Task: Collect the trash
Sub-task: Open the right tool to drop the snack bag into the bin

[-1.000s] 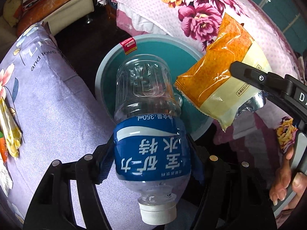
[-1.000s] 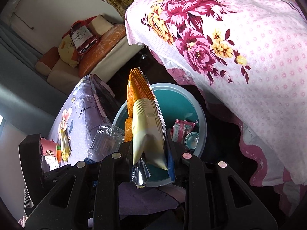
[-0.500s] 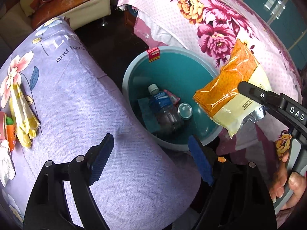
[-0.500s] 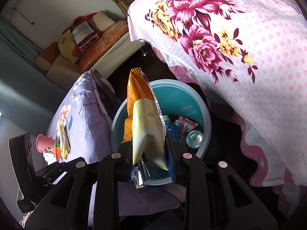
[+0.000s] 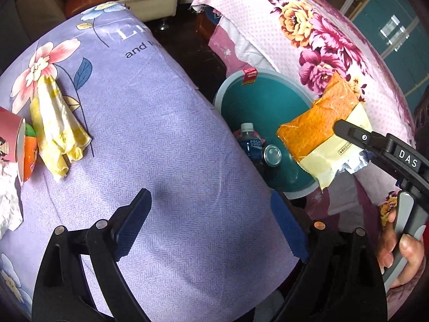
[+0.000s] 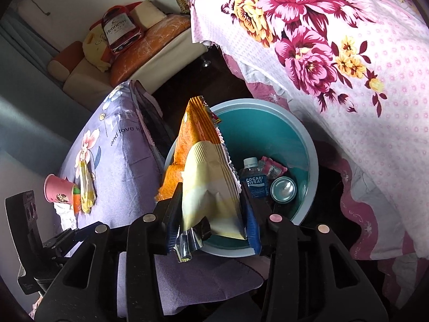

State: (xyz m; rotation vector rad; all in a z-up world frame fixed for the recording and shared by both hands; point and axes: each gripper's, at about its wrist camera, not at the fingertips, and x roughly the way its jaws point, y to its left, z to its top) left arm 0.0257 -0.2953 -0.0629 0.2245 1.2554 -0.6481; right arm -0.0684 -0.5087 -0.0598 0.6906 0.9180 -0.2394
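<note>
Snack bag [image 6: 211,187] gripped in right tool [image 6: 211,214] above teal bin [image 6: 308,145], left tool [image 5: 211,228] open, empty.

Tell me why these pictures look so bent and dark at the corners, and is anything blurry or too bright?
Left wrist view: the fisheye lens bows the purple cloth and blackens the corners; the open left gripper looks oversized. Right wrist view: same curving; daylight washes out the floral bedspread, the can in the teal bin glints, and the chip bag clamped in the right gripper stays sharp.
</note>
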